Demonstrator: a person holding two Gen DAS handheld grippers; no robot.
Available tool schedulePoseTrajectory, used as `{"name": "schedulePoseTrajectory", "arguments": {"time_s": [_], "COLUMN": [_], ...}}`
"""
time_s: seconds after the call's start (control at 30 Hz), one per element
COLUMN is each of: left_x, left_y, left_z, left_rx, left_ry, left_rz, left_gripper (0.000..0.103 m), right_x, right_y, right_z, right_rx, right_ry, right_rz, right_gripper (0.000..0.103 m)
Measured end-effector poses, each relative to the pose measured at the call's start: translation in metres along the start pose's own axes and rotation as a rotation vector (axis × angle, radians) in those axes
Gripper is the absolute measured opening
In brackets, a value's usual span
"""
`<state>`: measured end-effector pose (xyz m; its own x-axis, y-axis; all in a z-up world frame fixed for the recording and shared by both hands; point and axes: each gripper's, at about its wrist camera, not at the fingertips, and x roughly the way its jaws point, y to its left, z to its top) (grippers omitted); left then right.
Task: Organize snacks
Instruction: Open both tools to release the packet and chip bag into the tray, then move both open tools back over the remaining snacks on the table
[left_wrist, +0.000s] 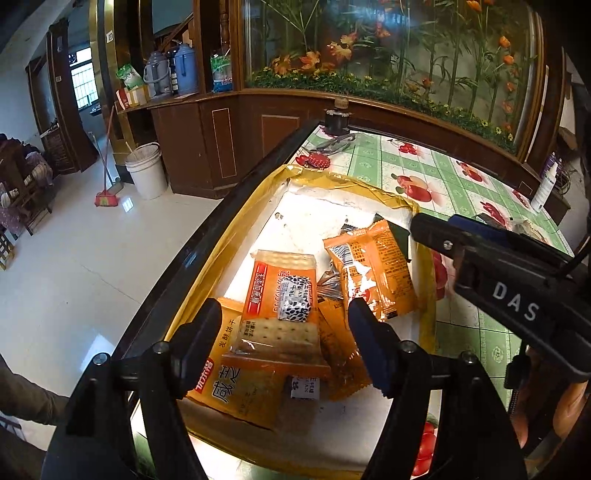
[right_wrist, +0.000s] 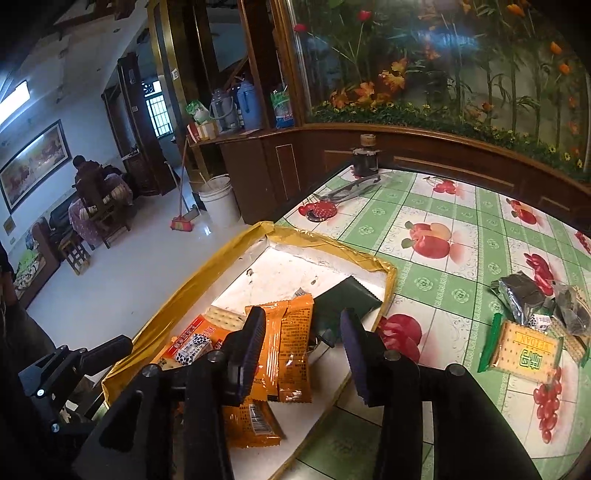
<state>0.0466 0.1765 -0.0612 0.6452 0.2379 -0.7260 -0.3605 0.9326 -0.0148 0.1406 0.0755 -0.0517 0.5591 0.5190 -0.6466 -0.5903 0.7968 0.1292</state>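
1. Sitting on the fruit-print tablecloth (right_wrist: 461, 236) near the table's left edge: shallow white tray (left_wrist: 314, 210) with yellow-taped rim; taken as landmark.
2. Lying inside the tray, piled toward its near half: orange cracker packets (left_wrist: 280, 295), an orange snack pouch (left_wrist: 373, 273) showing a barcode, a dark green packet (right_wrist: 347, 295) at the far right corner, a small cow-print candy (left_wrist: 293, 299) resting on top of a cracker packet.
3. Hovering above the tray's near half: left gripper (left_wrist: 284, 347), jaws standing wide, nothing clamped, packets lying below the gap.
4. Hovering over the tray's right side: right gripper (right_wrist: 303, 350), jaws parted moderately, not gripping anything; orange pouch lying under its left finger.
5. Lying right of the tray, well apart, on the cloth: green-edged cracker packet (right_wrist: 524, 354), silver-grey packets (right_wrist: 524, 295), another cow-print candy.
6. Standing beyond the tray at the table's far edge: a small dark jar (right_wrist: 365, 158).
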Motion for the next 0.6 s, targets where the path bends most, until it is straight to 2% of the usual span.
{"name": "schedulePoseTrajectory", "arguments": {"time_s": [0.1,0.37,0.6], "left_x": [-0.007,-0.024,-0.033], "left_y": [-0.006,-0.030,-0.055], "left_z": [0.000,0.000,0.001], "left_rx": [0.009,0.045,0.077], "left_ry": [-0.012,-0.048,-0.061], "left_rz": [-0.002,-0.014,-0.026], "left_gripper": [0.071,0.074,0.074], "right_x": [-0.014,-0.058,-0.090], "right_y": [-0.010,-0.046,-0.082], "right_z": [-0.002,-0.015,-0.029], "right_rx": [0.017,0.058,0.104], "right_ry": [-0.017,-0.063,-0.083], "right_rz": [-0.018,-0.081,-0.139], "right_gripper": [0.046,0.059,0.063]}}
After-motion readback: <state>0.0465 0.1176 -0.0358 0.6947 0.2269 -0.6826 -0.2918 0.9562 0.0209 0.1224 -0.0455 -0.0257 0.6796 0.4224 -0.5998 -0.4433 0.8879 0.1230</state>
